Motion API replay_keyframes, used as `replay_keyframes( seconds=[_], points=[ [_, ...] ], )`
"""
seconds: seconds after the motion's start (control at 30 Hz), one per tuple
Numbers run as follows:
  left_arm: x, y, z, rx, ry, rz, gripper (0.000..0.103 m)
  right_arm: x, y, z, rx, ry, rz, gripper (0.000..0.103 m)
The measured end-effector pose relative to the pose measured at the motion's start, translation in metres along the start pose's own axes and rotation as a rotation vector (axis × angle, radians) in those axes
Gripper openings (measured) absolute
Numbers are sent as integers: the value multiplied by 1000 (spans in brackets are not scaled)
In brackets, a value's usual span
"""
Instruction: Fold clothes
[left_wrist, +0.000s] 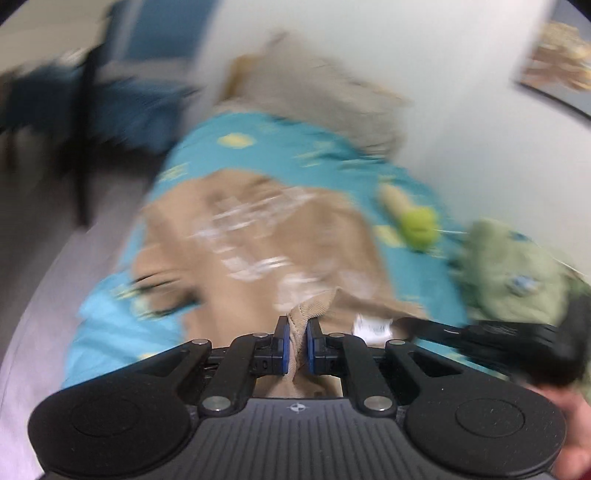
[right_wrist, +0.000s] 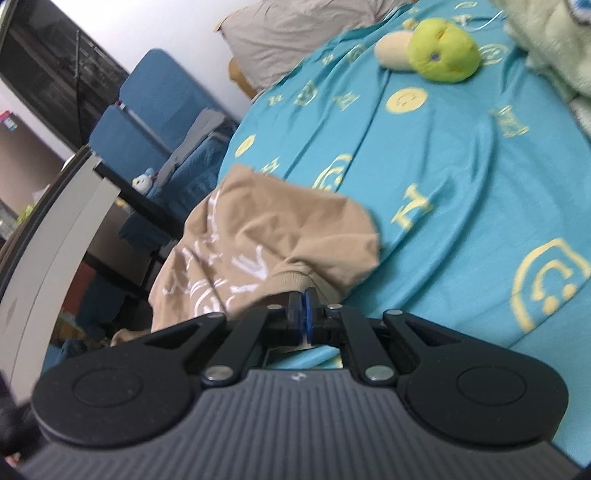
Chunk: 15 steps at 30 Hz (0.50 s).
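A tan shirt with white print (left_wrist: 258, 236) lies spread on the turquoise bed sheet (left_wrist: 288, 147), blurred in the left wrist view. My left gripper (left_wrist: 296, 325) is shut on the shirt's ribbed collar edge, with cloth bunched between its blue pads. In the right wrist view the same tan shirt (right_wrist: 280, 236) hangs partly over the bed's edge. My right gripper (right_wrist: 305, 295) is shut on its collar rim, jaws pressed together. The right gripper's black body (left_wrist: 498, 339) shows at the right of the left wrist view.
A green plush toy (right_wrist: 445, 50) and a cream one (right_wrist: 393, 50) lie on the sheet (right_wrist: 461, 155) further up. A pale green garment (left_wrist: 517, 273) sits at the right. A grey pillow (right_wrist: 295, 33) is at the head. Blue chairs (right_wrist: 147, 122) stand beside the bed.
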<state>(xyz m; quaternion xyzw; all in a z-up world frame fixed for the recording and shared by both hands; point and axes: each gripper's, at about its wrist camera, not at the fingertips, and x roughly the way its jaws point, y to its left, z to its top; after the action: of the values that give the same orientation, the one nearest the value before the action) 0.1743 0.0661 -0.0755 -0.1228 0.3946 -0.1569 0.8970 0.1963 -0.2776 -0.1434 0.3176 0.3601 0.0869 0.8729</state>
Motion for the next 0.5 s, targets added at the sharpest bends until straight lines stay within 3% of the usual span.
replay_keyframes(
  seconds=[0.07, 0.1, 0.17, 0.23, 0.4, 0.5],
  points=[
    [9, 10, -2, -42, 35, 66, 11, 4, 6, -3, -13, 11, 27, 5],
    [10, 9, -4, -48, 41, 82, 17, 5, 9, -4, -22, 12, 36, 5],
    [12, 5, -9, -53, 45, 115, 31, 3, 14, -5, -40, 5, 53, 5],
    [14, -3, -12, -31, 24, 149, 60, 0, 17, -5, -38, -5, 74, 5],
    [17, -22, -22, 24, -27, 234, 78, -13, 26, -2, -39, -36, 145, 5],
    [21, -31, -26, 46, -51, 288, 78, -24, 37, -2, -57, -66, 200, 5]
  ],
)
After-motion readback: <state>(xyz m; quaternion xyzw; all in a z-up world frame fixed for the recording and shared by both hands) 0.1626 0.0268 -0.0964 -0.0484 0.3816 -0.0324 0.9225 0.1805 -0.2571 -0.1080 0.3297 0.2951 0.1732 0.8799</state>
